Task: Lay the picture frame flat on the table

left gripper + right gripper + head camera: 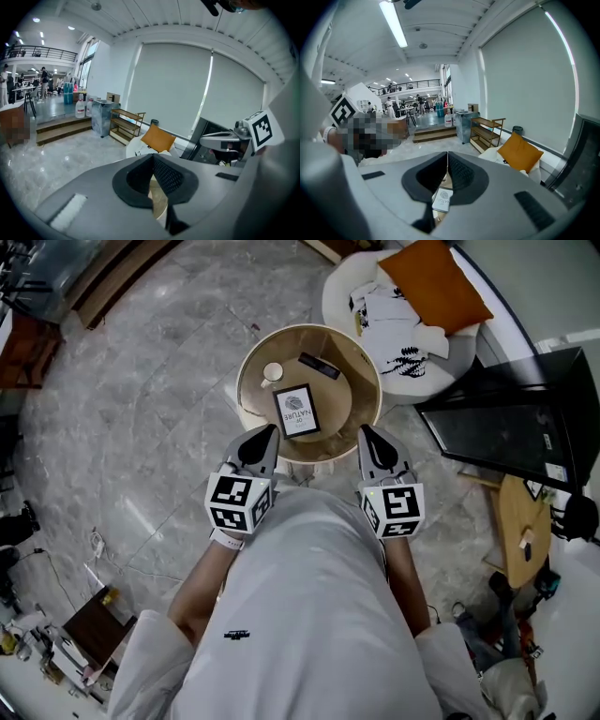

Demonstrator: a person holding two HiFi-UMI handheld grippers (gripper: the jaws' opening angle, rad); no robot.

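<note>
Grey marble floor lies open on every side of the person, so the approach from the near side is unobstructed. Closest in, the left gripper [266, 434] and the right gripper [367, 433] hang side by side at the near rim of the round wooden table [242, 371]. Both have their jaws pressed together with nothing between them.

On the tabletop just beyond their tips is the picture frame [296, 411], its printed face turned toward the person. It looks propped back on its stand rather than lying flat, though the steep view from above leaves that unsure. By that reading the task has not begun, and this is the approach step.

The next move calls for opening one gripper, or using a closed tip, to meet the frame's top edge and ease it down. The other gripper would be ready to keep the base from skidding.

Bare wood lies around the frame on the near side and to the right, enough for it to lie down. Behind it, a small white cup [273, 372] and a black remote-like bar [319, 365] stand close, so tipping it backward risks a knock. The table's raised rim would stop a slide.

Farther off are a white armchair [345, 292] with an orange cushion [433, 282], and a black screen [506, 418], well apart from the work.
</note>
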